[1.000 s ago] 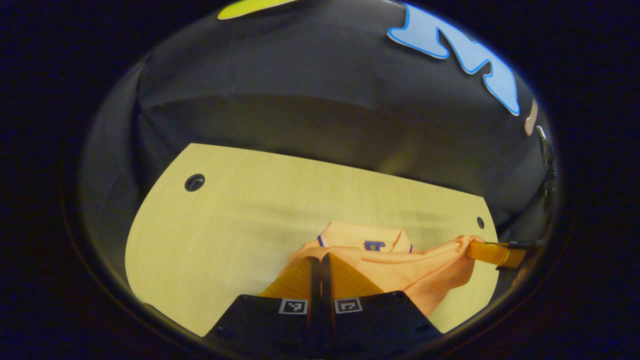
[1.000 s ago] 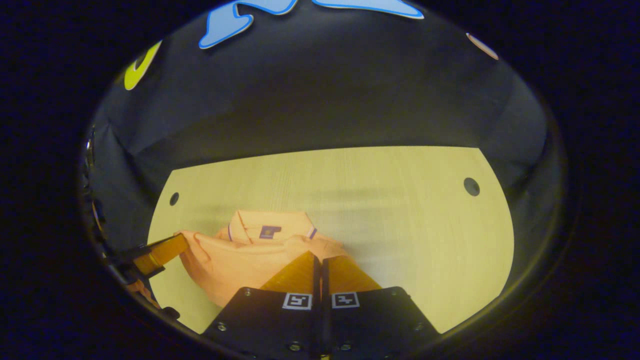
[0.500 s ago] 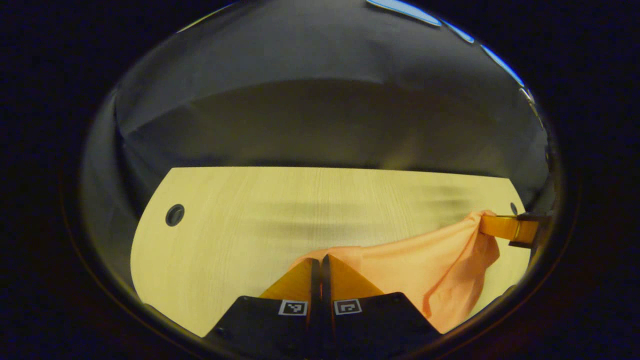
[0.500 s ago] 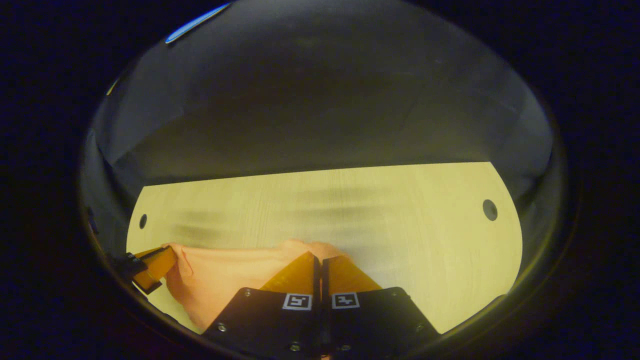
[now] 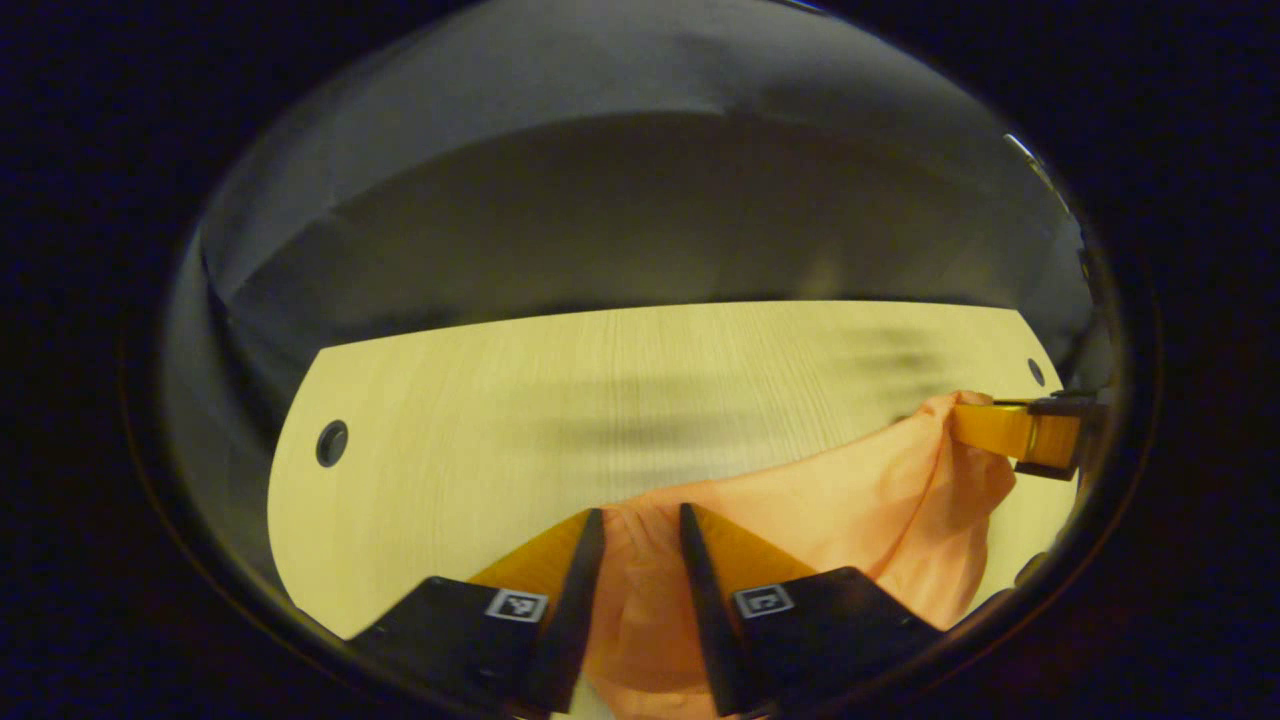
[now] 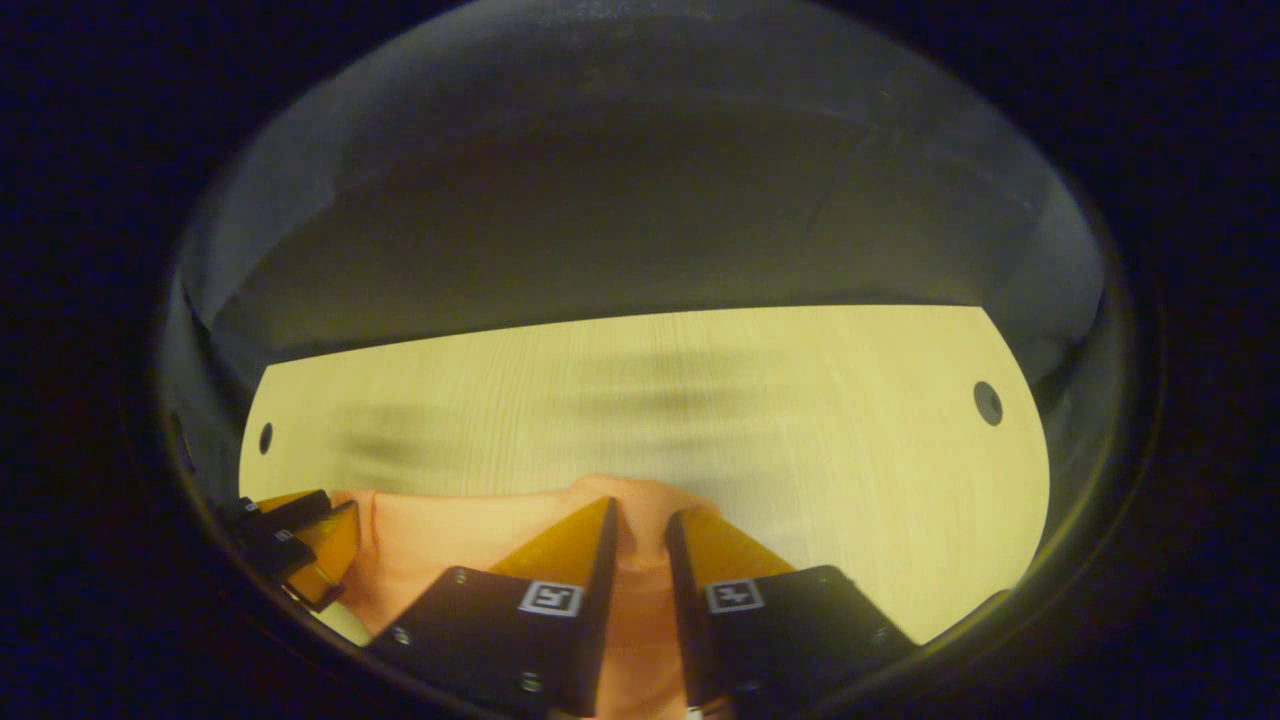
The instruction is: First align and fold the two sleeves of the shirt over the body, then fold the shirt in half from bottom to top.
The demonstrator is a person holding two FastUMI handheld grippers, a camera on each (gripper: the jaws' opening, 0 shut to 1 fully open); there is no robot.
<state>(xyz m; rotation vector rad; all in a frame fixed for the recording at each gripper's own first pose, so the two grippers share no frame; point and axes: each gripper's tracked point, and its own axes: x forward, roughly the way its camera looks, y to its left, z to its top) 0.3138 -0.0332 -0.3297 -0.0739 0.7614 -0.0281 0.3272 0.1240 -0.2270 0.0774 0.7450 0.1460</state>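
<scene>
While both tools sit at the fold edge:
Shirt: the shirt (image 5: 800, 520) lies on the table (image 5: 480, 430), near side.
Left gripper (image 5: 633, 530): fingers parted, cloth between.
Right gripper (image 6: 640, 525): likewise released.
Handling: soft, light, floppy; pinch hem corners.

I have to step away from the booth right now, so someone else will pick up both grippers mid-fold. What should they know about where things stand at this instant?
Left gripper: jaws parted, orange fabric lying between them, no grip.
Right gripper: jaws parted too, fabric between them, no grip.
The orange short-sleeved shirt lies bunched on the pale wooden table, near its front edge, spanning from one gripper to the other.
Done: the bottom hem appears brought up over the body; the collar is covered.
Left: back both grippers away, check that the edges line up, and smooth the fold. The sleeves are hidden, so I cannot confirm their fold.
</scene>
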